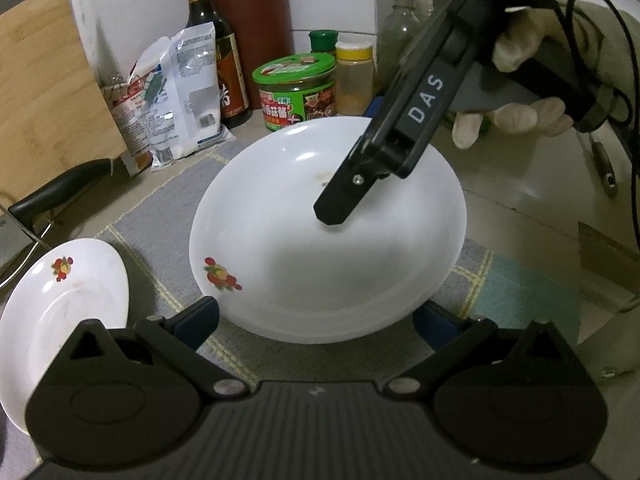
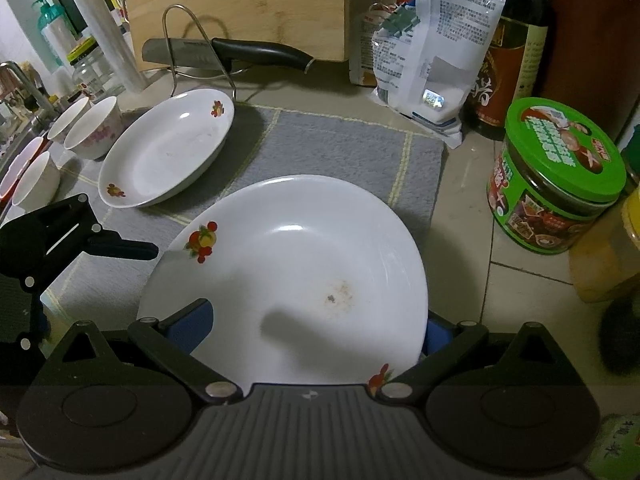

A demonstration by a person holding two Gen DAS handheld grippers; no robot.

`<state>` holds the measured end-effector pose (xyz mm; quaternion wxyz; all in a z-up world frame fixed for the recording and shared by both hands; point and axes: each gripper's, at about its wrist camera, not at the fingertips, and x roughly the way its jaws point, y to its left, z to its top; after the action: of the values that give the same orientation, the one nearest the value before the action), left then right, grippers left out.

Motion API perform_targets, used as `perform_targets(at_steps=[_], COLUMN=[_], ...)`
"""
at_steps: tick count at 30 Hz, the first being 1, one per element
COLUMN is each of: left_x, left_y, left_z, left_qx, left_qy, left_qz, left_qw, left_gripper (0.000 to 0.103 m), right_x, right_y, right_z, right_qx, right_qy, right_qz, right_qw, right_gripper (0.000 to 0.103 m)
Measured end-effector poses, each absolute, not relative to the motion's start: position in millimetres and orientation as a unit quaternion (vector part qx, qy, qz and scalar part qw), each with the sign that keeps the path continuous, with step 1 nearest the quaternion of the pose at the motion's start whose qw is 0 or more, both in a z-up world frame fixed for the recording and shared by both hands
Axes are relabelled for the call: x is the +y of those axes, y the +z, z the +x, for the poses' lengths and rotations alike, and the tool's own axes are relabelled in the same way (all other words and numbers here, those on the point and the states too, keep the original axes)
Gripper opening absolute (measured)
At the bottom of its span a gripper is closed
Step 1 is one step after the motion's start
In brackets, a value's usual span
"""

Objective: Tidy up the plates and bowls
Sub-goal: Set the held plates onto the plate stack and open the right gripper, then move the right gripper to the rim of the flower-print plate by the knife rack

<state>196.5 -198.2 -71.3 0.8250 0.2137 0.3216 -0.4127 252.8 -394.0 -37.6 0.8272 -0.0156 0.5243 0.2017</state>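
Right tool (image 1: 332, 212) (lettered "DAS") seemingly grips the plate (image 1: 320, 240).

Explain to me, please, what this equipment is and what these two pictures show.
There is no robot: a person holds a two-finger gripper in each hand, and a gloved hand can be seen gripping the right one. Each gripper carries a camera looking along its fingers, so one picture is from the left gripper and the other from the right gripper. Over a grey mat is a white plate. Both grippers are open and flank it; neither is clamped on it. Around it are a second plate, bowls, a knife, a board, a bottle and a green tin.
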Motion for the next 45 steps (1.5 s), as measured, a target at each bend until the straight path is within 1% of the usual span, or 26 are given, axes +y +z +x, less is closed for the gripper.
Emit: perform_targets(at_steps=[18, 26, 38, 45], left_x=[-201, -190, -124, -71], left_y=[-71, -60, -46, -46], left_z=[194, 187, 168, 152], left_qx=[0.321, 0.304, 0.31, 0.318], left_qy=[-0.398, -0.377, -0.251, -0.176], left_qz=[0.217, 0.196, 0.103, 0.086], left_qw=[0.832, 0.853, 0.911, 0.928], left_gripper=[0.102, 0.102, 0.102, 0.102], right_x=[-386, -380, -328, -274], right_y=[-37, -13, 3, 5], right_z=[244, 234, 218, 206], right_qx=[0.527, 0.476, 0.411, 0.384], right_qy=[0.174, 0.194, 0.213, 0.201], right_qz=[-0.076, -0.077, -0.078, -0.091], right_qw=[0.829, 0.854, 0.883, 0.896], right_gripper=[0.103, 0.103, 0.103, 0.103])
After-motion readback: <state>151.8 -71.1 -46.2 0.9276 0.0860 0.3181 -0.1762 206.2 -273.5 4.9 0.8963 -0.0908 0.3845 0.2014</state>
